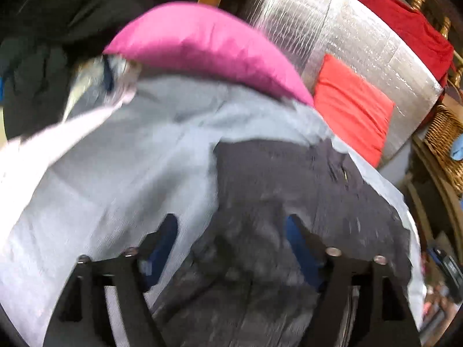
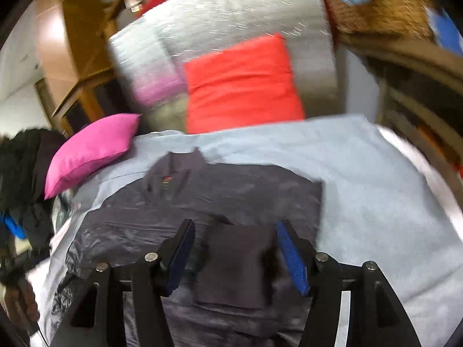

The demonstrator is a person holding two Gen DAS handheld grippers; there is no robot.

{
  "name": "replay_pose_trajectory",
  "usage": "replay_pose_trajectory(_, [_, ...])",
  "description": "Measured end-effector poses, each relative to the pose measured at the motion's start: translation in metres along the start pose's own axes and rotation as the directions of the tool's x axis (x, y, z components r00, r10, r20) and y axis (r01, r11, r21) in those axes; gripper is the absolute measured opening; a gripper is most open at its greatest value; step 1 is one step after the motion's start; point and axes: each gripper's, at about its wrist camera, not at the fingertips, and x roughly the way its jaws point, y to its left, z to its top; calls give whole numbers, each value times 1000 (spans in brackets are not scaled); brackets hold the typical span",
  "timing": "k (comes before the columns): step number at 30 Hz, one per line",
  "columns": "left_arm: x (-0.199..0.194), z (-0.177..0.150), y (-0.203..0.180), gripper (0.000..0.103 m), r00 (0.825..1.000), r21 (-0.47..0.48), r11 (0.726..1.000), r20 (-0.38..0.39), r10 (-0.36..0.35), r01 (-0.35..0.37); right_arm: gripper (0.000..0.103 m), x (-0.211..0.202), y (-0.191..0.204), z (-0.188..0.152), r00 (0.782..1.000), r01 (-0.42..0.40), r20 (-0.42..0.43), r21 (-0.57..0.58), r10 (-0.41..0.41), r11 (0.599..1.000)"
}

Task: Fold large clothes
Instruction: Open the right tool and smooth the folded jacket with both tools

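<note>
A dark navy jacket point(image 2: 231, 190) lies spread on a pale blue sheet point(image 2: 376, 202), collar toward the far side. A folded flap of it lies between the fingers of my right gripper point(image 2: 235, 231), whose jaws stand wide open just above the cloth. In the left wrist view the same jacket point(image 1: 303, 190) fills the lower middle. My left gripper point(image 1: 231, 225) is open too, low over the jacket's edge, its left finger over the sheet point(image 1: 115, 159). Both views are blurred by motion.
A pink cushion point(image 1: 202, 49) point(image 2: 89, 150) and a red cushion point(image 1: 353, 107) point(image 2: 240, 84) lie at the far side against a silver foil panel point(image 1: 347, 29). Dark clothes point(image 2: 20, 167) are piled left. A wicker basket point(image 1: 445, 141) stands right.
</note>
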Motion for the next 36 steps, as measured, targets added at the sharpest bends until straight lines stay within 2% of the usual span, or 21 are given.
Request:
replay_pose_trajectory(4, [33, -10, -48, 79, 1000, 89, 996, -19, -5, 7, 64, 25, 58, -8, 999, 14, -40, -197, -22, 980])
replay_pose_trajectory(7, [53, -30, -74, 79, 999, 180, 983, -32, 40, -34, 64, 49, 87, -27, 995, 66, -54, -300, -86, 952])
replay_pose_trajectory(9, [67, -43, -81, 80, 995, 251, 965, -39, 93, -81, 64, 67, 92, -44, 988, 90, -84, -351, -127, 932])
replay_pose_trajectory(12, [75, -52, -86, 82, 993, 315, 944, -21, 115, -103, 69, 98, 92, -68, 966, 120, -162, -405, -200, 906])
replay_pose_trajectory(16, [82, -54, -94, 87, 990, 376, 917, -7, 143, -130, 73, 104, 80, -70, 967, 123, -168, -357, -193, 926])
replay_pose_trajectory(19, [80, -52, -94, 87, 990, 375, 919, -15, 140, -124, 74, 106, 77, -70, 967, 124, -168, -352, -193, 928])
replay_pose_trajectory(21, [64, -44, -89, 87, 995, 351, 933, -24, 96, -81, 74, 103, 77, -65, 966, 114, -181, -337, -184, 935])
replay_pose_trajectory(22, [57, -42, -87, 87, 997, 339, 938, -5, 77, -71, 74, 98, 75, -60, 968, 103, -184, -321, -169, 941])
replay_pose_trajectory(23, [44, -37, -81, 87, 997, 321, 944, 49, 57, -70, 74, 88, 73, -50, 978, 79, -163, -288, -130, 954])
replay_pose_trajectory(24, [35, -32, -75, 87, 994, 306, 949, 96, 51, -78, 74, 77, 71, -42, 988, 60, -123, -255, -94, 965])
replay_pose_trajectory(25, [32, -30, -72, 87, 993, 293, 953, 106, 52, -81, 75, 69, 70, -31, 994, 48, -84, -228, -69, 973])
replay_pose_trajectory(26, [34, -27, -66, 87, 994, 272, 960, 94, 49, -73, 75, 63, 68, -21, 997, 30, -59, -198, -43, 980])
replay_pose_trajectory(28, [46, -26, -60, 87, 997, 257, 963, 42, 71, -80, 75, 68, 65, -5, 997, -13, -72, -143, 2, 990])
replay_pose_trajectory(29, [58, -30, -57, 87, 993, 265, 958, 9, 116, -114, 75, 77, 64, 3, 996, -25, -91, -122, 14, 992])
replay_pose_trajectory(31, [73, -39, -56, 87, 988, 298, 944, -22, 155, -141, 75, 103, 62, 12, 990, 19, -133, -124, -35, 992])
replay_pose_trajectory(32, [76, -43, -57, 87, 986, 320, 935, -14, 165, -152, 75, 115, 60, 12, 985, 51, -158, -135, -72, 990])
replay_pose_trajectory(33, [74, -45, -58, 87, 986, 327, 932, 1, 164, -156, 75, 131, 57, 9, 974, 89, -195, -147, -117, 985])
replay_pose_trajectory(34, [73, -44, -58, 87, 987, 326, 933, -3, 161, -151, 74, 153, 48, 4, 952, 132, -257, -146, -166, 981])
replay_pose_trajectory(35, [71, -42, -58, 87, 988, 326, 935, -10, 153, -141, 75, 166, 38, -1, 942, 131, -293, -121, -161, 984])
replay_pose_trajectory(36, [68, -38, -56, 87, 990, 324, 938, -16, 140, -127, 75, 168, 34, -1, 946, 124, -288, -99, -148, 987])
